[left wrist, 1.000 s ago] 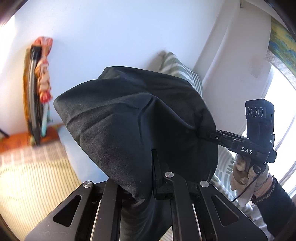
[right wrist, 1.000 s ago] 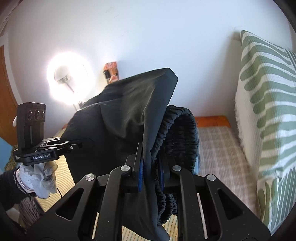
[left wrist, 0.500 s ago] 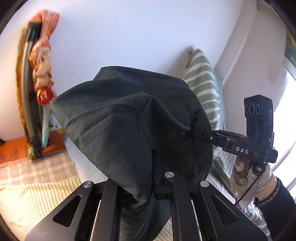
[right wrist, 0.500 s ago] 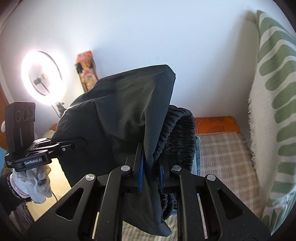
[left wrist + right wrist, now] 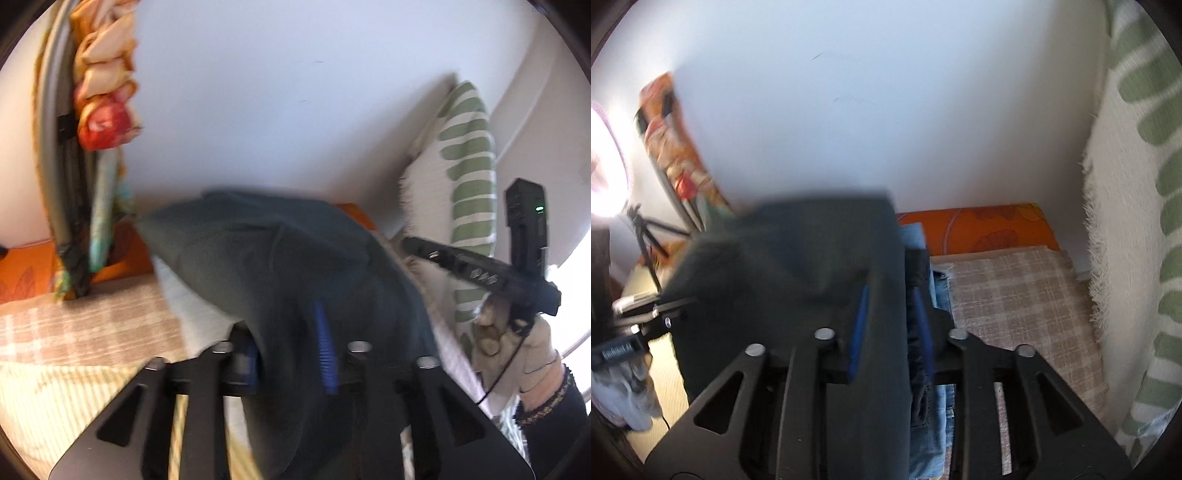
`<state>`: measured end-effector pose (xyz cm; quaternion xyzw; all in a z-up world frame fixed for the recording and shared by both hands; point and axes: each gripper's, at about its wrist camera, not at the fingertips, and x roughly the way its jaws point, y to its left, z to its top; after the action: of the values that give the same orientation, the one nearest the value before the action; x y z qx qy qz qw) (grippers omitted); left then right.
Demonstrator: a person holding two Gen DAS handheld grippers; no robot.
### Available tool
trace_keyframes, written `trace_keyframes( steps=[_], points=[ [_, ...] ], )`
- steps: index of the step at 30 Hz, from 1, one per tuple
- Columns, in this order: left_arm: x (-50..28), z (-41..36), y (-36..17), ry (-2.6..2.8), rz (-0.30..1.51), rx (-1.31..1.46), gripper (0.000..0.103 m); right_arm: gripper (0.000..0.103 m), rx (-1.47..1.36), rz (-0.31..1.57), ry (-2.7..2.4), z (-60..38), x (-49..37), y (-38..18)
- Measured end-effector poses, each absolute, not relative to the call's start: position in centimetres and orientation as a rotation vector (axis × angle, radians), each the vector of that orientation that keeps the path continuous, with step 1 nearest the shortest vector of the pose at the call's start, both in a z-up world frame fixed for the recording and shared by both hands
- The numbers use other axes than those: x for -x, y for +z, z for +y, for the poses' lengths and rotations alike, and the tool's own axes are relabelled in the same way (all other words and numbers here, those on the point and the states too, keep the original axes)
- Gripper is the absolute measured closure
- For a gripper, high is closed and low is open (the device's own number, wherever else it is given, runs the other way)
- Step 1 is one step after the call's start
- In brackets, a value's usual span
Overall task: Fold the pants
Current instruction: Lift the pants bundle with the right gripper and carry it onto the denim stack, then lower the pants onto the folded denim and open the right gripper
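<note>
Two grippers were seen over the bed, with the dark pants (image 5: pixel 295 266) draped between them and hanging down across both sets of fingers. In the left wrist view, the left gripper (image 5: pixel 286 354) was found with its blue-padded fingers (image 5: pixel 325 347) parted to a middling gap; its jaws had just been opening, and the cloth was still lying between them, slack over the near finger rather than pinched. The frame was blurred, so contact on the far pad could only be called probable.

In the right wrist view, the right gripper (image 5: pixel 890 328) was shown the same way: jaws just opened to a narrow-to-middling gap, a fold of the pants and the gathered waistband (image 5: pixel 918 373) running down between the blue pads, no squeeze visible. The other tool was picked out at the right edge of the left view, carried by a gloved hand (image 5: pixel 517 347), its fingertips just clear of the fabric.

Under the pants, a checked blanket (image 5: pixel 1027 302) was spread on the bed, with pale blue denim (image 5: pixel 936 435) lying at its left edge beneath the right gripper. A green-and-white patterned pillow (image 5: pixel 1137 221) was propped along the right side of the bed, and an orange cushion (image 5: pixel 982 225) was set against the wall at the far edge.
</note>
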<state>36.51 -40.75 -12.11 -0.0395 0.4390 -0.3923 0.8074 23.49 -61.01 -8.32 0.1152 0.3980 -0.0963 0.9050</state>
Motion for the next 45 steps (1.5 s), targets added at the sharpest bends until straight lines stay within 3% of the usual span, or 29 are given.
trace_keyframes(
  steps=[1,4,8,10,16,45],
  points=[
    [-36.6,-40.3,-12.2,-0.823,0.937,0.087,0.054,0.066,-0.248,0.814,-0.201,-61.2,-23.4,-8.2],
    [-37.1,-39.5,-12.3,-0.811,0.951,0.109,0.054,0.054,-0.235,0.801,-0.22,-61.1,-22.8,-7.7],
    [-36.6,-38.2,-11.9,-0.805,0.935,0.102,0.05,0.052,-0.244,0.794,-0.228,-60.9,-21.7,-7.2],
    [-36.1,-37.9,-11.5,-0.814,0.919,0.095,0.041,0.045,-0.235,0.792,-0.237,-60.2,-21.1,-6.9],
    [-34.5,-37.2,-10.0,-0.842,0.899,0.096,0.029,0.032,-0.21,0.775,-0.245,-58.0,-19.3,-5.6],
    [-20.6,-29.5,-6.0,-0.786,0.727,-0.125,0.023,0.032,-0.075,0.72,-0.359,-44.3,-8.0,-3.1]
  ],
)
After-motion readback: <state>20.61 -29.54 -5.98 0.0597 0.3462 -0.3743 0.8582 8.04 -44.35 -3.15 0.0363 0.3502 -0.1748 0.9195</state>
